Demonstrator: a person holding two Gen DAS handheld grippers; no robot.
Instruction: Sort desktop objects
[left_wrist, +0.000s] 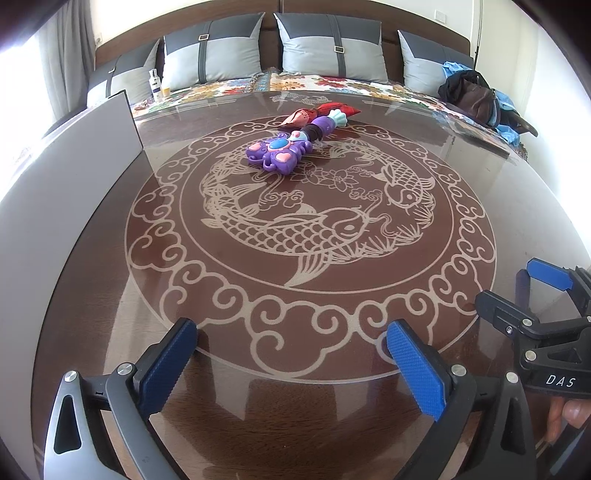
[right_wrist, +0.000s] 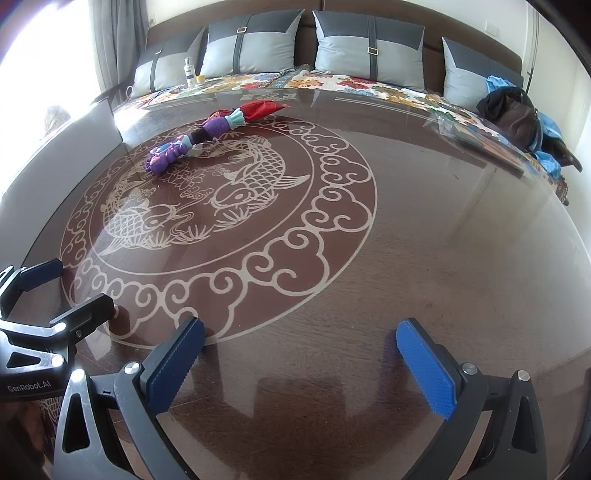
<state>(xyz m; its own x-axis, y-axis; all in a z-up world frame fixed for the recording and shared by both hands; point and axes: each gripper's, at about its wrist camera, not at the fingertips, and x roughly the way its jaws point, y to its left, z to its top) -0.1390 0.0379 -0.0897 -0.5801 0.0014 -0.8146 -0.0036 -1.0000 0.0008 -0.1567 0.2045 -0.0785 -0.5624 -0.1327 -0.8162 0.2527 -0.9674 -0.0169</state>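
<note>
Your left gripper (left_wrist: 291, 365) and right gripper (right_wrist: 301, 363) both gape, released, low in frame; purple toy wand (left_wrist: 291, 146) lies upper centre.

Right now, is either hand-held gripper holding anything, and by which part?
Nothing is held. The left hand-held gripper and right hand-held gripper are both open over the table; the purple toy lies untouched.
</note>
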